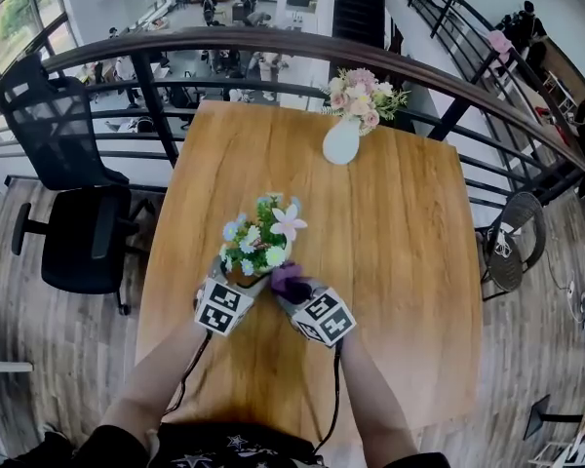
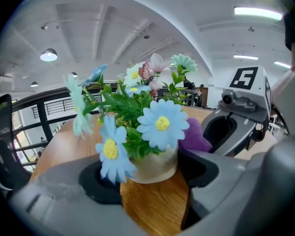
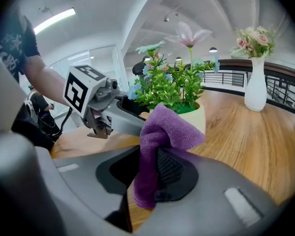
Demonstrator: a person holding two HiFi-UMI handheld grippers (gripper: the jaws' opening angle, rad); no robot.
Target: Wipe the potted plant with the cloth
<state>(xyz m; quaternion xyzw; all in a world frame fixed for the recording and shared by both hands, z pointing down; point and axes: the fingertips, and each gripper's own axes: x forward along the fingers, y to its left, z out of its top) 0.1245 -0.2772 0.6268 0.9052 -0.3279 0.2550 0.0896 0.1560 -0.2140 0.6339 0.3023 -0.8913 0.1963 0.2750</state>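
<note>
Head view puts the potted plant (image 1: 260, 242) at the near end of the wooden counter (image 1: 390, 222), right in front of me and well apart from the white vase (image 1: 340, 142) at the far edge. My left tool (image 2: 152, 173) straddles the cream pot with its jaws set wide, the pads against both sides as best I can read it; I judge it is there to pin the light pot so it cannot slide or tip under rubbing. My right tool (image 3: 152, 173) is clamped on the purple cloth (image 3: 160, 132), pinched low so a folded lobe stands above the jaws, and that lobe touches the pot's wall just under the rim. Both tools meet low at the pot, beneath the flowers, which I take as a way to wipe it without crushing them
</note>
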